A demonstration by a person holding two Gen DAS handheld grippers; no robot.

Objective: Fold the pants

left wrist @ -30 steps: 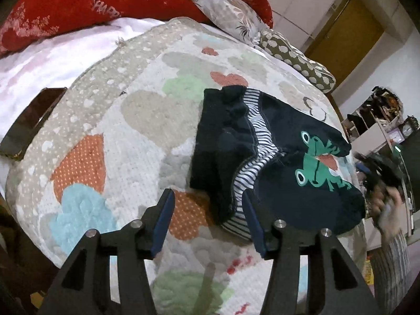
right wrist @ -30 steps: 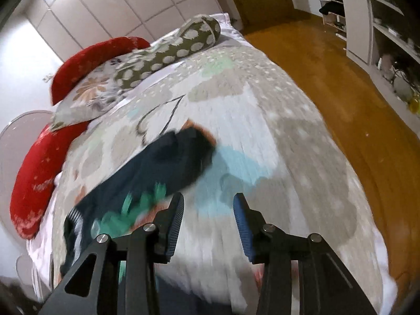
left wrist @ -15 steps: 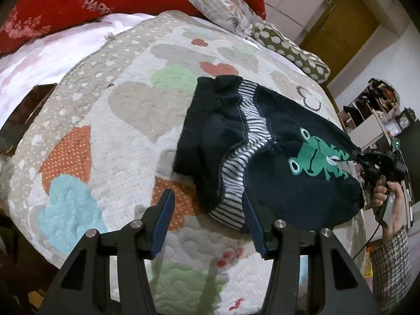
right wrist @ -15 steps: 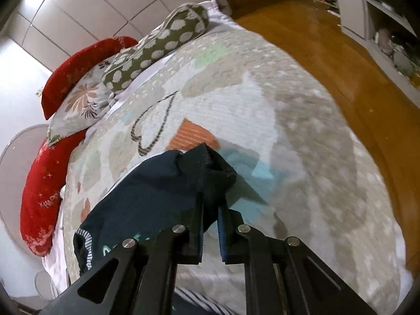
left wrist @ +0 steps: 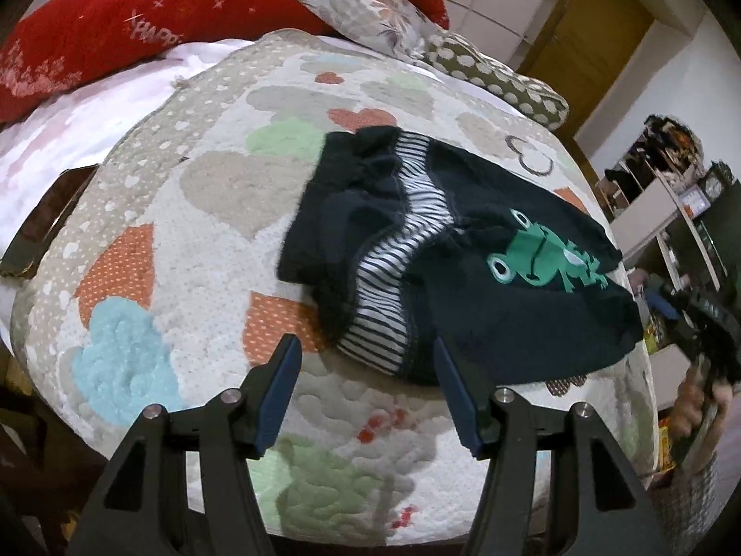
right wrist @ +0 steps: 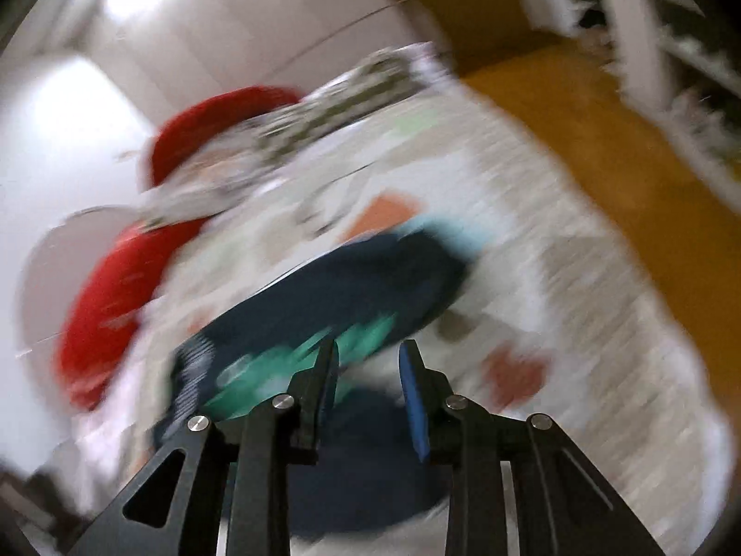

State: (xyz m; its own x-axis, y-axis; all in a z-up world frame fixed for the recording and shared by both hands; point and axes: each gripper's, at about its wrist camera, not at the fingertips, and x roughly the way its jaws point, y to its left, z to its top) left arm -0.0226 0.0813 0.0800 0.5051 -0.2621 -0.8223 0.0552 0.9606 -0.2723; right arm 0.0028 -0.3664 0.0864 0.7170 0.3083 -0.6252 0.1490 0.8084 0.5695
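Note:
Dark navy pants point(left wrist: 463, 250) with a striped waistband and a green frog print lie partly folded on the heart-patterned quilt point(left wrist: 185, 213). My left gripper point(left wrist: 366, 389) is open and empty, hovering just in front of the striped waistband. My right gripper point(right wrist: 368, 370) is open and empty above the pants point(right wrist: 342, 296); its view is heavily motion-blurred. The right gripper also shows in the left wrist view point(left wrist: 704, 324), held in a hand off the pants' right end.
Red pillows point(left wrist: 116, 32) and patterned cushions point(left wrist: 491, 78) line the bed's far side. A brown door point(left wrist: 588, 32) and cluttered shelves point(left wrist: 667, 194) stand at right. Wooden floor point(right wrist: 625, 153) lies beyond the bed's edge.
My right gripper was shut on the pant end half a second ago; it has let go, opened and pulled back. The pants lie flatter. My left gripper stays open and has shifted slightly.

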